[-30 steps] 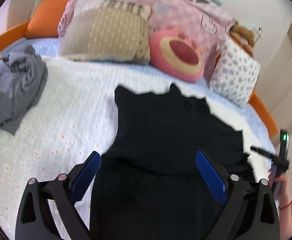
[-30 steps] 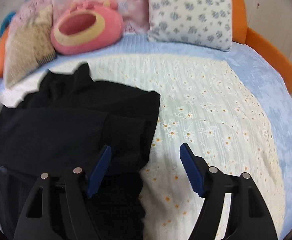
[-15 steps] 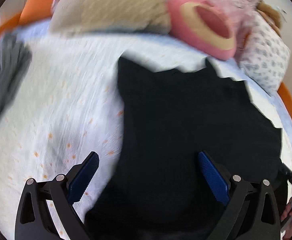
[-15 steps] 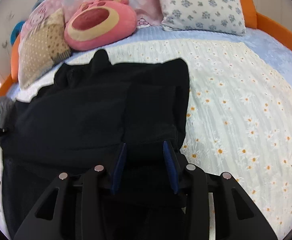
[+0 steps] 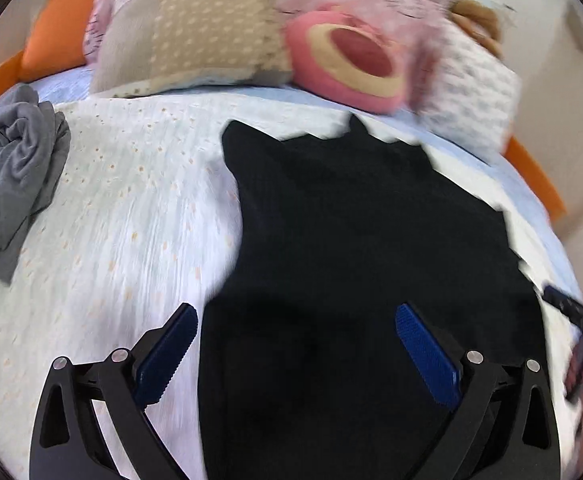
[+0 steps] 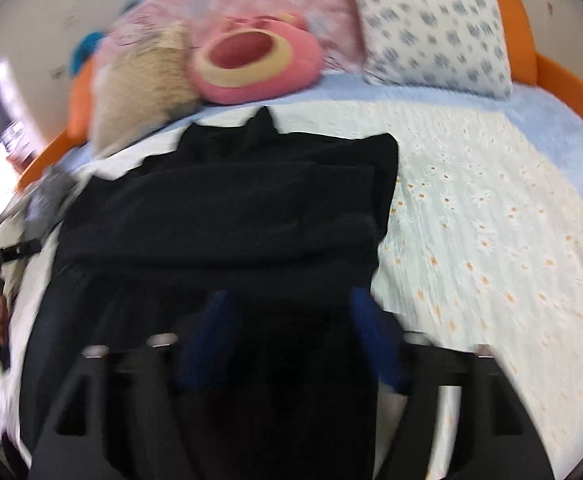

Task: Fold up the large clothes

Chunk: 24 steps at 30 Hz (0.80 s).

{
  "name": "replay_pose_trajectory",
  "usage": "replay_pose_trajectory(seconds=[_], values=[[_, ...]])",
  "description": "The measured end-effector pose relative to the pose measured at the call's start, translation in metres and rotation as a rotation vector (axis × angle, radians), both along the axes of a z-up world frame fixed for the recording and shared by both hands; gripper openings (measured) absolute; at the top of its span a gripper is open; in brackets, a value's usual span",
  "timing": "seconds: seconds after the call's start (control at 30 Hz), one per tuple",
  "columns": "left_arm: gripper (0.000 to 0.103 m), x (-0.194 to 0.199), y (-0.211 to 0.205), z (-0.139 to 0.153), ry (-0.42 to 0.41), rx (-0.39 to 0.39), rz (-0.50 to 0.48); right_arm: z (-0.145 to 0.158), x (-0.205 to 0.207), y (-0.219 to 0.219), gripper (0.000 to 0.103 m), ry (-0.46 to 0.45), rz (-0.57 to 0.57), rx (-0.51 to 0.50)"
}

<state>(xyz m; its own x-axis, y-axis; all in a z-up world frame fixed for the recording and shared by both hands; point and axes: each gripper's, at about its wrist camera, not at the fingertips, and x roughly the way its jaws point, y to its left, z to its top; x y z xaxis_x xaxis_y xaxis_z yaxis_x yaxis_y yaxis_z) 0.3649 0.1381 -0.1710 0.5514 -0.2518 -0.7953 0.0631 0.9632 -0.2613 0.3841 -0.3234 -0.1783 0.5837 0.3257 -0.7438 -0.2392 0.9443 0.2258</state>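
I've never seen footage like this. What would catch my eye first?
A big black garment lies spread across the daisy-print bedspread, filling the middle of both views. Behind it, a pink plush bear face sits among the pillows at the head of the bed. A crumpled grey garment lies at the left edge.

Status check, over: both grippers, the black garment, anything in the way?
Left gripper open over black garment. Right gripper opening, garment between jaws. Grey clothes off aside.
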Motion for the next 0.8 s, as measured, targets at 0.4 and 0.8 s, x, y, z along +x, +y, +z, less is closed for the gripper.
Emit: replay_pose_trajectory(seconds=[0.4,0.8], values=[[0.101,-0.197,0.052,-0.009,0.137,-0.176,-0.021,0.02,-0.188,-0.026,0.082,0.124,0.021,-0.005],[0.101,-0.262,0.036,-0.057,0.235,-0.306,-0.038,0.012,-0.236,-0.034,0.082,0.176,0.035,-0.012]])
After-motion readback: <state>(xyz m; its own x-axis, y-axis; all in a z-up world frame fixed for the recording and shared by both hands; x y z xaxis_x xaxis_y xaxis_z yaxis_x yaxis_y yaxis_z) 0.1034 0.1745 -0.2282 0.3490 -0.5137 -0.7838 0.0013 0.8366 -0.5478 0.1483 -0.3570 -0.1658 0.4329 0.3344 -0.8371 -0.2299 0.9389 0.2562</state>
